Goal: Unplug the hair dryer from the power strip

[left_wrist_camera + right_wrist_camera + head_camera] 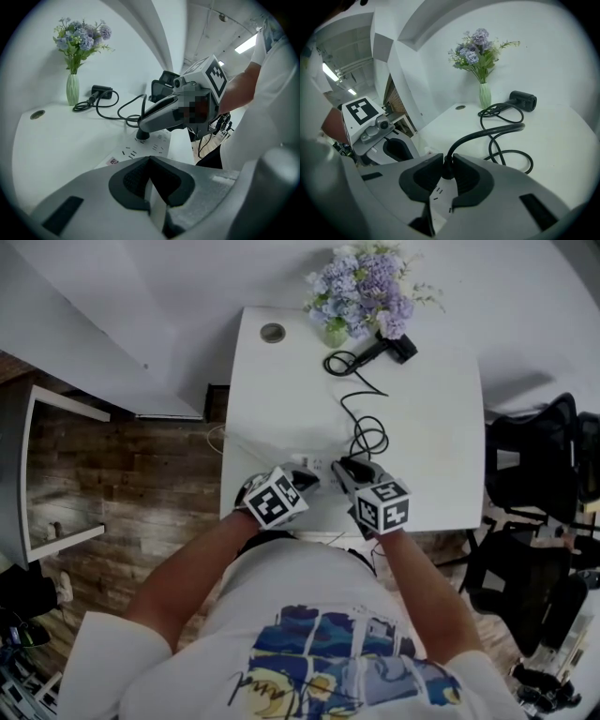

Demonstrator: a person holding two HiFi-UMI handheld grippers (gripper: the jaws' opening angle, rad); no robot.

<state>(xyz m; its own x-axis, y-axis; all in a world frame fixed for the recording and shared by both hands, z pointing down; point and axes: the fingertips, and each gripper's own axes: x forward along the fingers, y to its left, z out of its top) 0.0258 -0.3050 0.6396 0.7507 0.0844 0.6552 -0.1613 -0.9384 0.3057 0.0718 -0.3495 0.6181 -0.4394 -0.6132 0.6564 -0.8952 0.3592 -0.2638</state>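
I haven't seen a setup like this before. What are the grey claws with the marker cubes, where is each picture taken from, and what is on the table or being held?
There is no robot here. A person holds a two-jaw gripper in each hand, and the marker cubes are part of the grippers. The head view looks down from the person's head. The two gripper views come from a camera riding on each gripper and looking along its jaws. On the white table are a vase of purple flowers, a black hair dryer, its looping cord and a white power strip. The right gripper is closed on the black plug, which sits in the strip. The left gripper seems to clamp the strip's end, probably to steady it.
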